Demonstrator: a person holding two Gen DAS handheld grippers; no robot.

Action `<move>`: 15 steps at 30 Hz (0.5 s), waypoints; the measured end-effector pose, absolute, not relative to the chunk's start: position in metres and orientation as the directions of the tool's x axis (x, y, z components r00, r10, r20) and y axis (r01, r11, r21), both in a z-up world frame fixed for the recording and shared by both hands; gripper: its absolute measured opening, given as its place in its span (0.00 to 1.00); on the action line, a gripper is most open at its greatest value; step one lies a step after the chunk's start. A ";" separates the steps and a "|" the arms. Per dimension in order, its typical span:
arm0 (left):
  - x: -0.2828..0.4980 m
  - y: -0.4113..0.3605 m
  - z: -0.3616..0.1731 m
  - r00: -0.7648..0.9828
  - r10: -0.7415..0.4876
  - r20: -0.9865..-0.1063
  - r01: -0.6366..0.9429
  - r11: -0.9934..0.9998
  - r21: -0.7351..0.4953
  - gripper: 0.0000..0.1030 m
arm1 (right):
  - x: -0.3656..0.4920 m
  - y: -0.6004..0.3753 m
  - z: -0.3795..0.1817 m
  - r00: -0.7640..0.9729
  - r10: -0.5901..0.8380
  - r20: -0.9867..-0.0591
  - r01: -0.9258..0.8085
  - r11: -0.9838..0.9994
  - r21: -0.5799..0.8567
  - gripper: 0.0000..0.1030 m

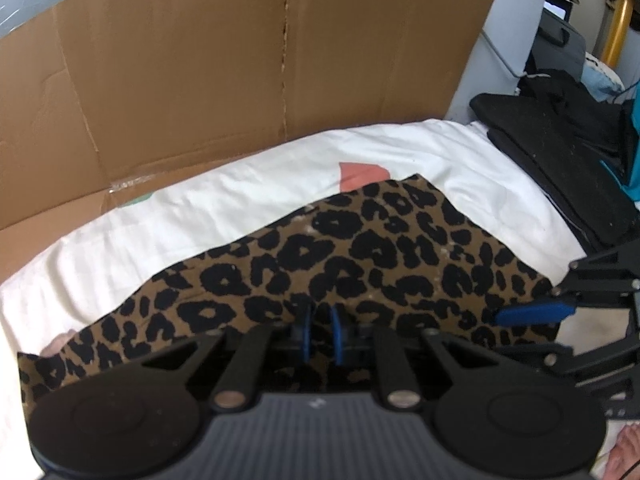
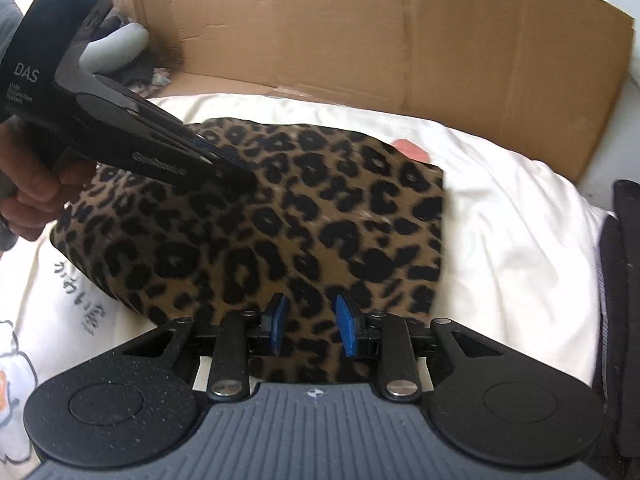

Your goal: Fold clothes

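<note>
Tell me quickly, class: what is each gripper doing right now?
Left gripper: nearly closed, pinching the leopard-print garment.
Right gripper: open, jaws apart over the garment's near edge, gripping nothing.

Looks like somebody's bedroom at home, not a lab or anything. The work surface is a bed (image 2: 520, 240) with a white printed cover, cartoon doodles and some handwriting-style characters on it. A flattened cardboard box (image 1: 200, 80) is propped up along the far side, and there's a heap of black bags (image 1: 560, 152) on the right edge, plus assorted household clutter (image 2: 136, 60) piled in the corner.
</note>
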State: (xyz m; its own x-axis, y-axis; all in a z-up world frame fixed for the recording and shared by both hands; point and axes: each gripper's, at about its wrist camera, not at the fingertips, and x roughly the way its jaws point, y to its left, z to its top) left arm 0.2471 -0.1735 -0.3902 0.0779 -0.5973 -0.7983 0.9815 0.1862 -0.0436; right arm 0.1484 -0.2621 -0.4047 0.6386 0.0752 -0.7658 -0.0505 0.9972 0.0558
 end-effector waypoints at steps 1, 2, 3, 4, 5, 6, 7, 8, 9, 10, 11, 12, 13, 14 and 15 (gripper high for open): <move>0.247 -0.174 -0.390 0.077 -0.597 -0.799 0.982 0.186 -0.044 0.13 | 0.145 -0.265 -0.406 0.641 0.071 -0.764 -0.043 0.997 0.056 0.33; 0.247 -0.174 -0.391 0.077 -0.596 -0.799 0.982 0.186 -0.044 0.13 | 0.143 -0.268 -0.408 0.642 0.064 -0.764 -0.035 0.998 0.054 0.32; 0.247 -0.174 -0.391 0.076 -0.596 -0.799 0.982 0.185 -0.044 0.13 | 0.142 -0.270 -0.409 0.643 0.059 -0.764 -0.030 0.998 0.052 0.33; 0.247 -0.174 -0.391 0.076 -0.595 -0.800 0.982 0.184 -0.044 0.13 | 0.140 -0.273 -0.409 0.644 0.050 -0.763 -0.023 0.999 0.046 0.32; 0.247 -0.174 -0.391 0.076 -0.595 -0.800 0.982 0.183 -0.043 0.13 | 0.140 -0.275 -0.409 0.645 0.039 -0.764 -0.012 0.999 0.040 0.33; 0.247 -0.174 -0.391 0.076 -0.595 -0.800 0.982 0.182 -0.042 0.13 | 0.139 -0.278 -0.409 0.645 0.027 -0.764 -0.002 0.999 0.034 0.33; 0.247 -0.174 -0.391 0.076 -0.595 -0.800 0.982 0.182 -0.042 0.13 | 0.138 -0.281 -0.409 0.645 0.016 -0.764 0.008 1.000 0.028 0.33; 0.247 -0.174 -0.391 0.076 -0.595 -0.800 0.982 0.183 -0.043 0.13 | 0.137 -0.283 -0.409 0.645 0.005 -0.764 0.019 1.000 0.022 0.33; 0.247 -0.174 -0.391 0.075 -0.594 -0.801 0.982 0.185 -0.045 0.13 | 0.136 -0.286 -0.409 0.644 -0.007 -0.765 0.032 0.999 0.018 0.33; 0.247 -0.175 -0.391 0.075 -0.591 -0.803 0.981 0.188 -0.047 0.13 | 0.135 -0.289 -0.406 0.642 -0.016 -0.766 0.052 0.998 0.023 0.33; 0.247 -0.175 -0.390 0.075 -0.587 -0.806 0.980 0.193 -0.049 0.13 | 0.135 -0.291 -0.402 0.646 -0.016 -0.763 0.067 0.997 0.036 0.33; 0.248 -0.176 -0.388 0.075 -0.581 -0.810 0.978 0.200 -0.053 0.13 | 0.134 -0.292 -0.398 0.652 -0.014 -0.758 0.079 0.996 0.050 0.33; 0.248 -0.176 -0.386 0.075 -0.578 -0.813 0.976 0.210 -0.060 0.13 | 0.132 -0.292 -0.394 0.663 -0.006 -0.749 0.081 0.995 0.063 0.33; 0.248 -0.177 -0.384 0.075 -0.576 -0.814 0.973 0.220 -0.066 0.13 | 0.130 -0.291 -0.390 0.673 0.001 -0.740 0.081 0.994 0.075 0.33; 0.248 -0.176 -0.380 0.077 -0.578 -0.813 0.972 0.226 -0.069 0.13 | 0.128 -0.288 -0.386 0.680 0.008 -0.733 0.076 0.994 0.082 0.33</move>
State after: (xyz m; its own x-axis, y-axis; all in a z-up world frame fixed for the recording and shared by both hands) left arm 0.2479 -0.1761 -0.3805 0.0770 -0.5776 -0.8127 0.9717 0.2259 -0.0685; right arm 0.1284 -0.2882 -0.3860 0.6801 0.0085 -0.7330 0.0756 0.9938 0.0816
